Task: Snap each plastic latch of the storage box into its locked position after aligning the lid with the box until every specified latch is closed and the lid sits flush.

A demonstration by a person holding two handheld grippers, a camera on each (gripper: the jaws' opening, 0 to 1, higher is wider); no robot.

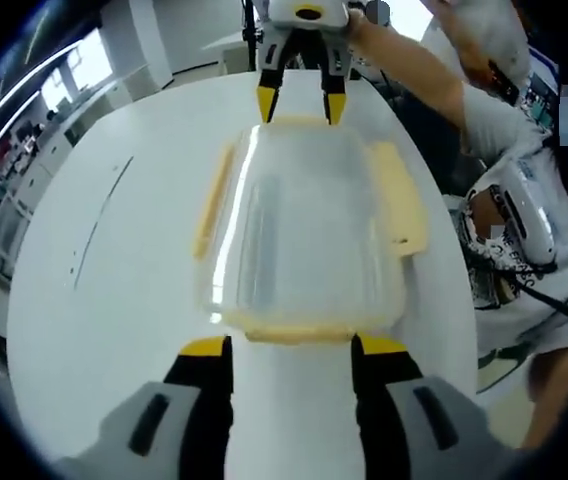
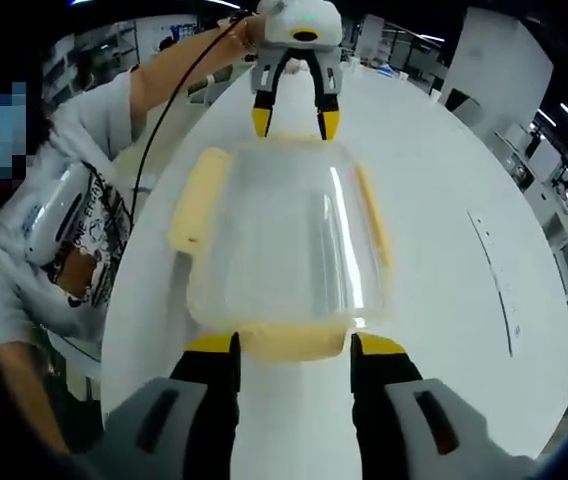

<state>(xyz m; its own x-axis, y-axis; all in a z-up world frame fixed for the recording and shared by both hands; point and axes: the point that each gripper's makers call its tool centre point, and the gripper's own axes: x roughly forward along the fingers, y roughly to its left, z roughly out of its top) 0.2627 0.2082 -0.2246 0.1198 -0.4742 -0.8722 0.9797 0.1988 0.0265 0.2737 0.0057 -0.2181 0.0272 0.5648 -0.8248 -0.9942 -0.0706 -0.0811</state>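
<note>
A clear storage box [image 1: 299, 235] with its lid on lies lengthwise on the white table [image 1: 114, 260]. Yellow latches run along its sides. The long-side latch [image 1: 406, 195] flares outward, while the opposite one [image 1: 212, 200] lies closer to the wall. My left gripper [image 1: 292, 350] is open, its jaws standing either side of the near end latch [image 1: 294, 330]. At the far end my right gripper [image 1: 301, 105] is open over the other end latch [image 1: 299, 122]. In the right gripper view, that gripper [image 2: 294, 347] straddles its near latch [image 2: 294, 342] and the left gripper [image 2: 295, 122] faces it across the box [image 2: 284, 230].
A person stands at the table's edge beside the box, with a patterned shirt [image 1: 524, 220] and an outstretched arm [image 1: 414, 65]. The same person's torso [image 2: 64, 230] shows in the right gripper view. A thin dark line [image 1: 104, 215] marks the tabletop. Desks and windows lie beyond.
</note>
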